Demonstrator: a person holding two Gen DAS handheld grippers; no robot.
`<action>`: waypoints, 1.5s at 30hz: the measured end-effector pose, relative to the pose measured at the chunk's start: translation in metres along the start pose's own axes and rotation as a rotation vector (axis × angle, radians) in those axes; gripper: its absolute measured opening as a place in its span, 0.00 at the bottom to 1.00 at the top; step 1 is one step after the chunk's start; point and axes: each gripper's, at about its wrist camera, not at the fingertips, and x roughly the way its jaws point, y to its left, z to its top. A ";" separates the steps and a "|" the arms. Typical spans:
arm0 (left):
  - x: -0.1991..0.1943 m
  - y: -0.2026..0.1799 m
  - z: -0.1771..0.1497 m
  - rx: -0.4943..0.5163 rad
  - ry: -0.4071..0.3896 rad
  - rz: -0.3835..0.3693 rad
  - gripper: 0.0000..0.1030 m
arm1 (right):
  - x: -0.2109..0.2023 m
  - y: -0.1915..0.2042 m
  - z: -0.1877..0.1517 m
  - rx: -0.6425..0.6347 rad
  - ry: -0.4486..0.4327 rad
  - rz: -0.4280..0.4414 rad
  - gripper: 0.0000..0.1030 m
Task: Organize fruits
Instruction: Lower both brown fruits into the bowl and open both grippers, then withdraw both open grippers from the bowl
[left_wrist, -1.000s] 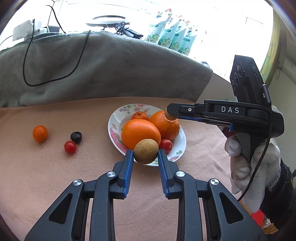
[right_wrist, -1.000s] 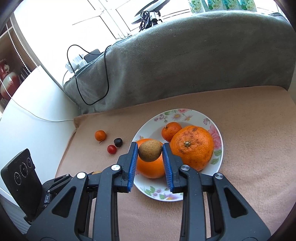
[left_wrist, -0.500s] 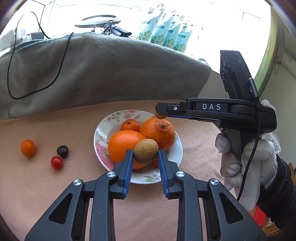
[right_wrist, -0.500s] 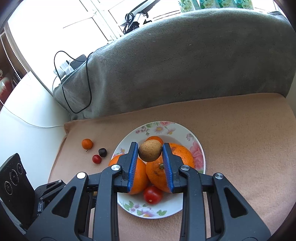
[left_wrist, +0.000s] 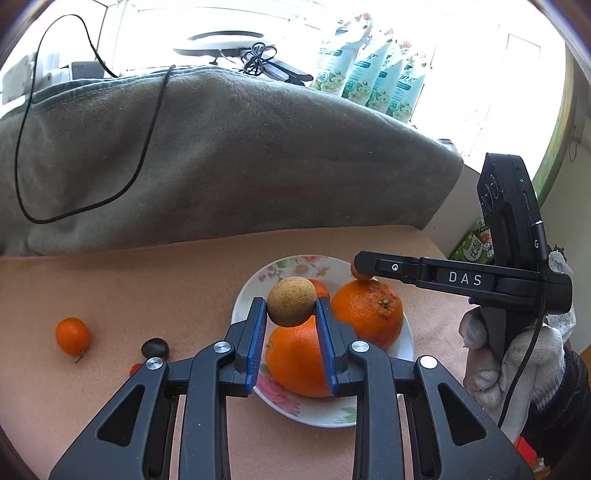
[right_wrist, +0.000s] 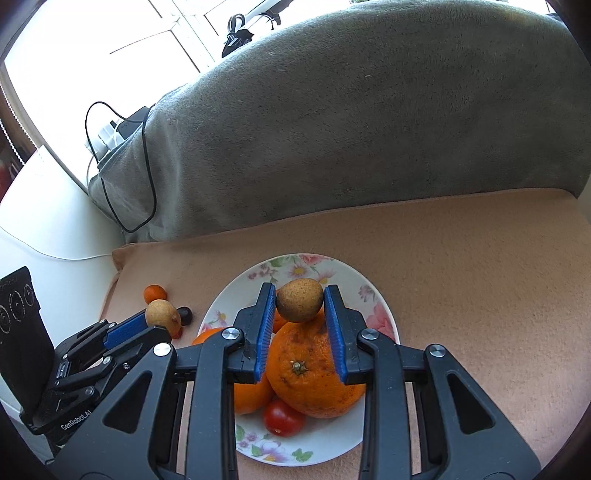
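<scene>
— Grippers first: what did you hold?
— Your left gripper (left_wrist: 291, 319) clenched one longan (left_wrist: 291, 301), your right gripper (right_wrist: 300, 310) another longan (right_wrist: 299, 300), both poised above the floral plate (right_wrist: 354, 284), presumably to join the oranges (right_wrist: 314, 373).

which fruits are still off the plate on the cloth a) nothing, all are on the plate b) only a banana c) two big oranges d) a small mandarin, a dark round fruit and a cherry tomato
d: the small mandarin, the dark round fruit and a cherry tomato lie on the cloth, left of the floral plate in the left wrist view.
</scene>
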 end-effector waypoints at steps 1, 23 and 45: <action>0.002 0.001 0.001 -0.003 0.003 -0.001 0.25 | 0.000 -0.001 0.000 0.001 0.000 0.000 0.28; 0.010 0.011 0.002 -0.024 0.016 -0.032 0.64 | -0.012 -0.003 0.002 0.043 -0.052 0.000 0.77; -0.036 0.022 -0.016 -0.015 -0.035 0.054 0.72 | -0.049 0.032 -0.013 -0.034 -0.139 -0.044 0.86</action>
